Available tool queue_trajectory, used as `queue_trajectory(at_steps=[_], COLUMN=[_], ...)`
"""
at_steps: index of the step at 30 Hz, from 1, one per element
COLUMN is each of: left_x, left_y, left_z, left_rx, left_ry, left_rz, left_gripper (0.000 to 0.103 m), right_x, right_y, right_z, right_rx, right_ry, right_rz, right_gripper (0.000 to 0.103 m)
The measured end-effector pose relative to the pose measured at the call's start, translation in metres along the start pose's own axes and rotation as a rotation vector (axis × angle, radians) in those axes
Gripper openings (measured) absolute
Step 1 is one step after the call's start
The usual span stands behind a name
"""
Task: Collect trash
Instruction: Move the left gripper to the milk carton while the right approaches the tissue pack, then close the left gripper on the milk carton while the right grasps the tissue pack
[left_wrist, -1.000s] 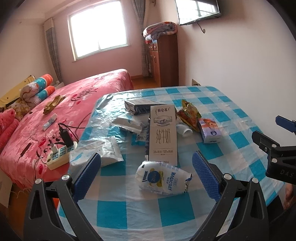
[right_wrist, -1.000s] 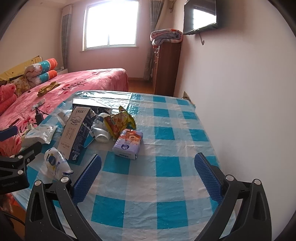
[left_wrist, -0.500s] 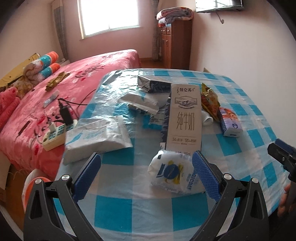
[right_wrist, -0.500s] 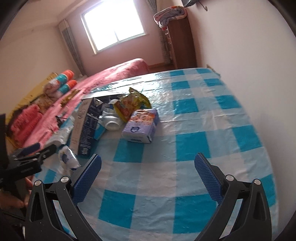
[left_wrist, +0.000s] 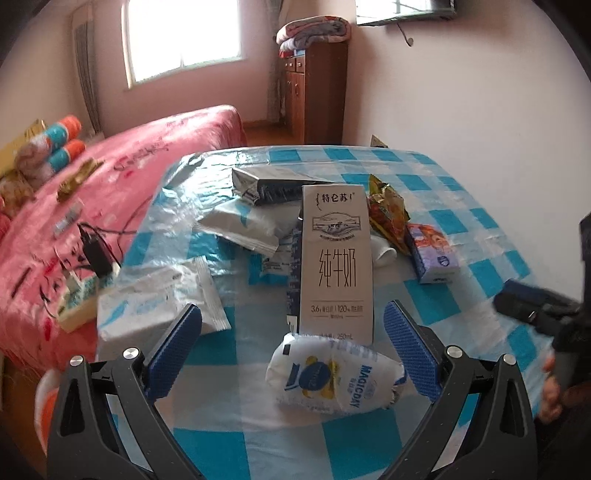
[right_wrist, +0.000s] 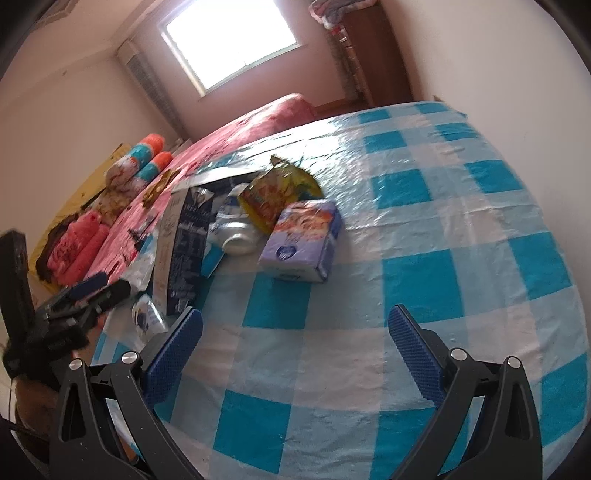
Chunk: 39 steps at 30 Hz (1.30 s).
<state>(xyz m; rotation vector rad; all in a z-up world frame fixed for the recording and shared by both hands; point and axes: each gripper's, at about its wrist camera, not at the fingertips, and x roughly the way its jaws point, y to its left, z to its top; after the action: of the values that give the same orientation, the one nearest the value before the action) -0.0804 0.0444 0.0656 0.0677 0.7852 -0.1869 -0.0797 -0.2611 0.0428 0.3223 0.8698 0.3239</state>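
Trash lies on a blue-and-white checked table (left_wrist: 236, 435). A crumpled white MAGICDAY wrapper (left_wrist: 332, 373) rests between the fingertips of my open left gripper (left_wrist: 291, 347), nothing gripped. Behind it lies a tall white milk carton (left_wrist: 336, 262), then a yellow snack bag (left_wrist: 388, 214), a purple tissue pack (left_wrist: 432, 254), a silver-black bag (left_wrist: 273, 184) and white plastic bags (left_wrist: 159, 299). My right gripper (right_wrist: 295, 347) is open above bare tablecloth (right_wrist: 461, 229), with the purple tissue pack (right_wrist: 303, 240) and snack bag (right_wrist: 273, 192) ahead to the left.
A pink bed (left_wrist: 122, 173) with a power strip (left_wrist: 81, 295) and rolled blankets (left_wrist: 51, 151) runs along the table's left side. A wooden cabinet (left_wrist: 317, 92) stands at the back by the wall. The other gripper (left_wrist: 535, 306) shows at the right edge.
The left gripper has come closer to the MAGICDAY wrapper, which now sits between its fingertips. The right gripper's view has tilted and swung, nearing the tissue pack.
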Motion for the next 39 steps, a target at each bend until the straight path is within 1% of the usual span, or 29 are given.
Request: queue_trajectory(at_steps=[2,4,8,11,17,19,20,21,23,25,26,27,29,31,34,39], left_x=[-0.001,0.002,0.020,0.028,0.054,0.060,0.064,0.066,0.073,0.077,0.079,0.080,0.082,0.083,0.083,0.080], left_y=[0.003,-0.001,-0.021,-0.030,-0.033,-0.033,-0.032,-0.031,-0.028,-0.027,-0.027,-0.027,-0.025,-0.022,-0.021,-0.016], left_z=[0.004,0.009,0.021,0.027,0.039,0.041,0.043,0.044,0.044,0.043,0.042,0.041,0.039,0.037,0.037,0.034], left_rx=[-0.022,-0.013,0.074,0.102,0.082,0.075,0.064,0.057,0.030,0.019,0.022,0.023,0.008,-0.008,-0.019,-0.054], left_ry=[-0.003,0.012,0.066,0.079,0.131,0.143,0.149,0.153,0.165,0.172,0.176,0.180,0.189,0.185,0.178,0.162], left_rz=[-0.006,0.005,0.035,0.044,0.066,0.067,0.064,0.062,0.049,0.047,0.043,0.040,0.024,0.006,-0.017,-0.077], left_gripper=[0.099,0.099,0.099,0.099,0.099,0.097,0.091,0.082,0.076,0.075,0.072,0.069,0.065,0.064,0.064,0.064], right_x=[0.005,0.009,0.013,0.016,0.024,0.029,0.032,0.034,0.040,0.046,0.051,0.054,0.061,0.064,0.067,0.071], right_y=[0.001,0.000,-0.009,-0.014,-0.016,-0.014,-0.014,-0.015,-0.015,-0.017,-0.018,-0.018,-0.017,-0.015,-0.011,-0.006], right_z=[-0.001,-0.001,0.005,0.014,0.034,0.039,0.041,0.042,0.045,0.046,0.046,0.047,0.047,0.049,0.052,0.056], right_rx=[-0.031,-0.035,-0.011,0.004,0.015,0.012,0.014,0.014,0.015,0.025,0.032,0.037,0.043,0.037,0.022,0.006], right_ry=[0.011,0.023,0.036,0.036,0.042,0.046,0.047,0.049,0.052,0.057,0.065,0.073,0.085,0.086,0.086,0.085], right_rz=[-0.020,-0.032,-0.014,0.004,0.048,0.055,0.060,0.064,0.062,0.070,0.074,0.077,0.079,0.073,0.045,-0.011], right_gripper=[0.099,0.099,0.099,0.099,0.098,0.098,0.098,0.097,0.095,0.090,0.085,0.083,0.082,0.081,0.080,0.077])
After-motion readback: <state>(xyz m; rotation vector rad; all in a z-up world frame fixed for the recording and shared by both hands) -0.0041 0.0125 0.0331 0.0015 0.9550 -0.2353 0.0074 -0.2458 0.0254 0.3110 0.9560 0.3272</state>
